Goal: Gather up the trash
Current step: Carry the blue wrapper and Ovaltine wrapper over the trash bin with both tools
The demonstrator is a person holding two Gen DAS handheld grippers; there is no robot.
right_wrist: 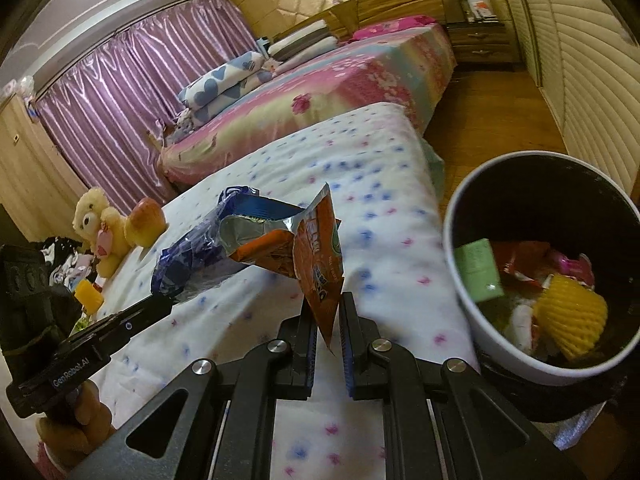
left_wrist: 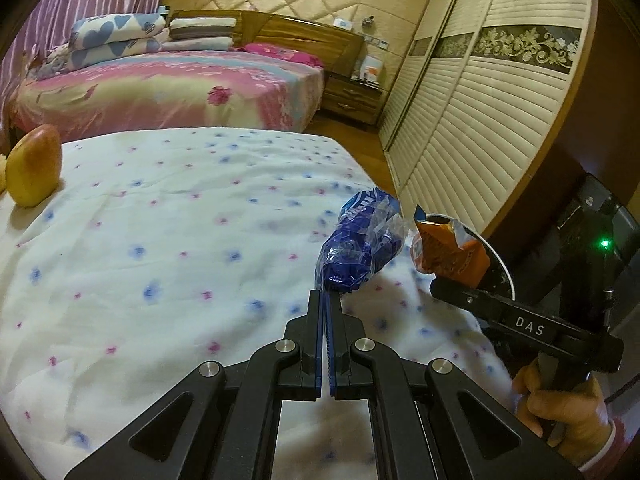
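My left gripper is shut on a crumpled blue plastic wrapper and holds it above the flowered white sheet. The same wrapper shows in the right wrist view, at the tip of the left gripper. My right gripper has its jaws a little apart, with the corner of an orange snack bag between them, beside the bin. The orange bag and the right gripper also show in the left wrist view. The white-rimmed bin stands at the right with several pieces of trash inside.
An apple sits at the sheet's far left, next to a yellow teddy bear. A pink bed lies behind. A louvred wardrobe runs along the right, past a strip of wood floor. A yellow block lies by the teddy.
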